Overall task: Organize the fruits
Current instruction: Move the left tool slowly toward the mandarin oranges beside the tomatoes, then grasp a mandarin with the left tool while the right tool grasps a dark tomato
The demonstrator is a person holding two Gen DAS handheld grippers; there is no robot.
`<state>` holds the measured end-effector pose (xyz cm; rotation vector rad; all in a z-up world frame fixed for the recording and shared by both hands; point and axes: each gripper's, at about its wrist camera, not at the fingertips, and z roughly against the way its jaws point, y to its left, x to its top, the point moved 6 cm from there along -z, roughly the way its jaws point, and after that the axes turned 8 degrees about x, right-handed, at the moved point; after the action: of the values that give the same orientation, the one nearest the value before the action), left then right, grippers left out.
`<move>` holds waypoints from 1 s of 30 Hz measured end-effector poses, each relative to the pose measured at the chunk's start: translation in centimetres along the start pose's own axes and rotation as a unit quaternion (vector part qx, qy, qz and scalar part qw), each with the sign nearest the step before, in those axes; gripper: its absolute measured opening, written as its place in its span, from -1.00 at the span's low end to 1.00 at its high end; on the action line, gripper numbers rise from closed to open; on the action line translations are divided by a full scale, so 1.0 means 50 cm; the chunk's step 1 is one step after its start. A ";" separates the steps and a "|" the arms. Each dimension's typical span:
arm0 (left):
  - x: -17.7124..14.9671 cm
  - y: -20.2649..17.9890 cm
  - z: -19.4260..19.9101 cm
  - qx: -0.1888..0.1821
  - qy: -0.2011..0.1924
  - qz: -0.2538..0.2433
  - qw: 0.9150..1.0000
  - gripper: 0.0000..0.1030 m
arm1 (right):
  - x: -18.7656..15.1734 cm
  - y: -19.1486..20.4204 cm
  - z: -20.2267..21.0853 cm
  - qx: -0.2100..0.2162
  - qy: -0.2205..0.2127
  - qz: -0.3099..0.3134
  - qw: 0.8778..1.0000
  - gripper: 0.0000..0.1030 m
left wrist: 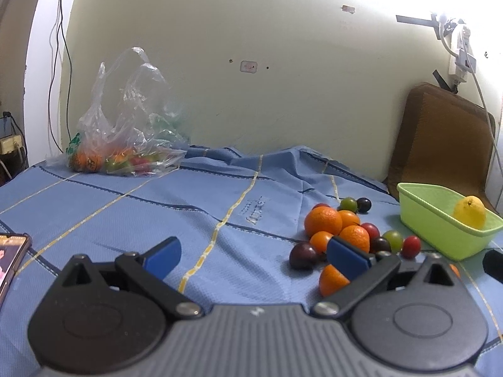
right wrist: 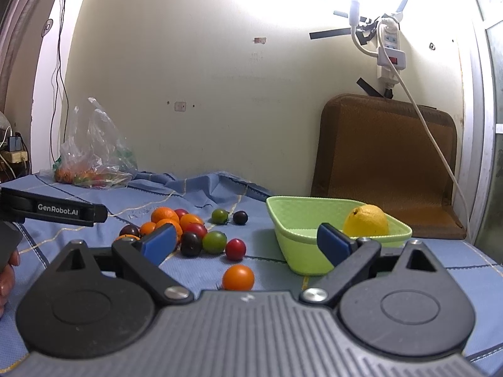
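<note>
A pile of small oranges (left wrist: 323,220) (right wrist: 163,215) and red, green and dark cherry tomatoes (right wrist: 213,241) lies on the blue cloth (left wrist: 157,213). A green basket (left wrist: 440,223) (right wrist: 301,238) at the right holds one yellow lemon (left wrist: 470,211) (right wrist: 366,220). A lone orange tomato (right wrist: 238,277) lies just in front of my right gripper (right wrist: 245,242), which is open and empty. My left gripper (left wrist: 254,256) is open and empty, left of the pile; its right finger (left wrist: 345,256) overlaps the oranges in view.
A clear plastic bag (left wrist: 125,132) (right wrist: 94,160) with more fruit sits at the back left by the wall. A phone (left wrist: 12,257) lies at the left edge. A brown cushion (right wrist: 386,163) leans on the wall behind the basket. Cables hang at right.
</note>
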<state>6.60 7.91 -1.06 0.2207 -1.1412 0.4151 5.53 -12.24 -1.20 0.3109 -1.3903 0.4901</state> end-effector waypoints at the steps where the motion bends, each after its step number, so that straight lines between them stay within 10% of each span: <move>1: 0.000 0.000 0.002 -0.002 -0.002 0.000 1.000 0.99 | 0.000 0.000 0.001 0.000 -0.002 0.001 1.000 0.87; 9: 0.002 -0.024 0.024 -0.055 -0.029 -0.017 0.998 0.82 | -0.001 0.002 0.003 0.001 -0.001 0.000 1.000 0.75; 22: -0.022 -0.091 0.029 -0.175 0.015 -0.072 0.982 0.28 | -0.013 -0.024 -0.027 0.040 0.055 -0.061 0.996 -0.15; 30: -0.030 -0.094 -0.021 -0.165 0.081 -0.058 0.981 0.18 | 0.010 -0.007 -0.090 0.095 0.100 -0.057 0.989 -0.15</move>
<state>8.96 3.78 -2.68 -0.0368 -1.0133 0.1326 9.59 -10.27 -1.40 0.4801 -1.1266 0.5460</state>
